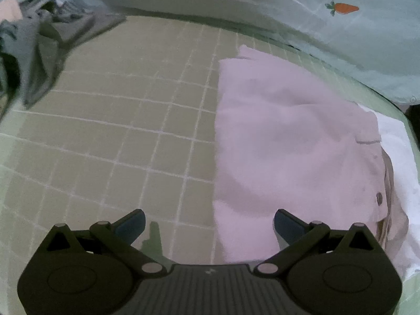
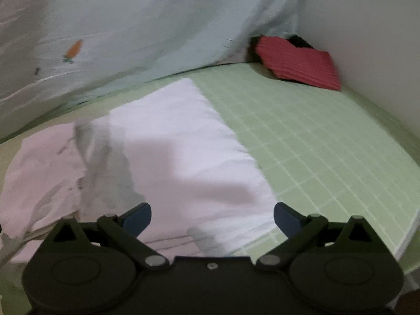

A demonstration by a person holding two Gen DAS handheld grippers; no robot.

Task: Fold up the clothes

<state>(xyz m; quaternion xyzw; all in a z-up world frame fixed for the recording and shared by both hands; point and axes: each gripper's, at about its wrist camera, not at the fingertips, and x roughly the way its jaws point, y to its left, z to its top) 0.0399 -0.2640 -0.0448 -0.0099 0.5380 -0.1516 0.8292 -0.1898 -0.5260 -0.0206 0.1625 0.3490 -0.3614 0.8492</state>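
A folded pink garment (image 1: 288,136) with a button lies on the green gridded mat (image 1: 118,131), partly over a folded white cloth (image 1: 399,152). In the right wrist view the white cloth (image 2: 183,136) fills the middle and the pink garment (image 2: 42,173) lies at its left. My left gripper (image 1: 208,224) hovers open over the pink garment's left edge, nothing between its fingers. My right gripper (image 2: 212,216) is open above the white cloth's near edge, holding nothing. A crumpled grey garment (image 1: 39,47) lies at the far left of the left wrist view.
A pale green sheet with a carrot print (image 1: 342,8) hangs along the far side of the mat. A red ribbed cloth (image 2: 296,63) lies in the far corner by a white wall (image 2: 367,39). The mat's near right edge (image 2: 404,241) drops off.
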